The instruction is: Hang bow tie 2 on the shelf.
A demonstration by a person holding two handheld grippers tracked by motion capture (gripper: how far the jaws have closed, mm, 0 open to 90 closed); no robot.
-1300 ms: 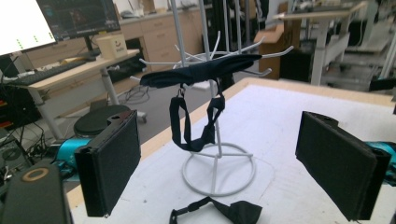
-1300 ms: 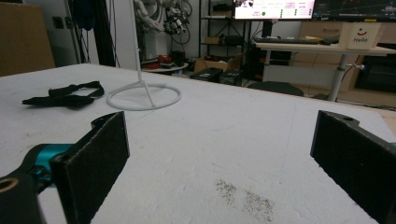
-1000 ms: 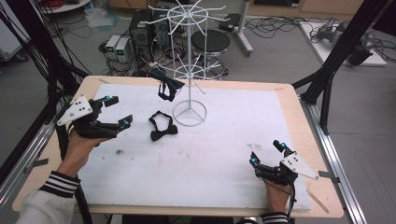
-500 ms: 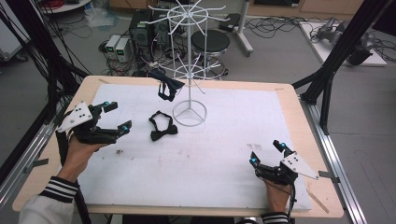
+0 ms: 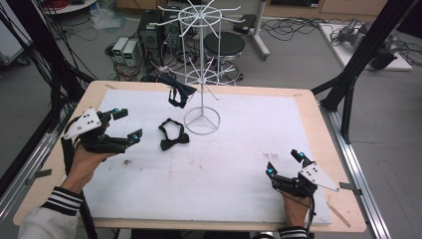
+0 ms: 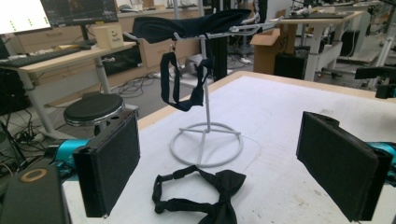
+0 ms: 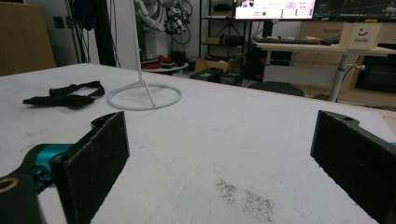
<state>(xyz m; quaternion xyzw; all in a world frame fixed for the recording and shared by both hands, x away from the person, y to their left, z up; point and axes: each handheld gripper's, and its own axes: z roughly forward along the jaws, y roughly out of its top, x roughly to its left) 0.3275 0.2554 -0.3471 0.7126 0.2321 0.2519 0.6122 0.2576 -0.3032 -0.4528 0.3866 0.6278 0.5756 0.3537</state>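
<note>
A black bow tie (image 5: 173, 135) lies flat on the white table sheet just left of the white wire rack's ring base (image 5: 201, 121). It also appears in my left gripper view as the bow tie (image 6: 205, 198) and far off in my right gripper view (image 7: 65, 97). A second black bow tie (image 5: 176, 92) hangs from a low arm of the rack (image 6: 184, 84). My left gripper (image 5: 128, 124) is open, a short way left of the lying tie, with nothing between its jaws (image 6: 224, 140). My right gripper (image 5: 283, 163) rests open and empty near the front right (image 7: 224, 154).
The rack's thin pole (image 5: 201, 64) and spokes rise over the table's far middle. A dark smudge (image 7: 245, 196) marks the sheet ahead of the right gripper. The wooden table border (image 5: 343, 149) surrounds the sheet. Black frame struts (image 5: 358, 64), a stool and cables stand beyond the table.
My left gripper has drifted slightly toward the near edge of the table. The right gripper and both bow ties have stayed where they were.
</note>
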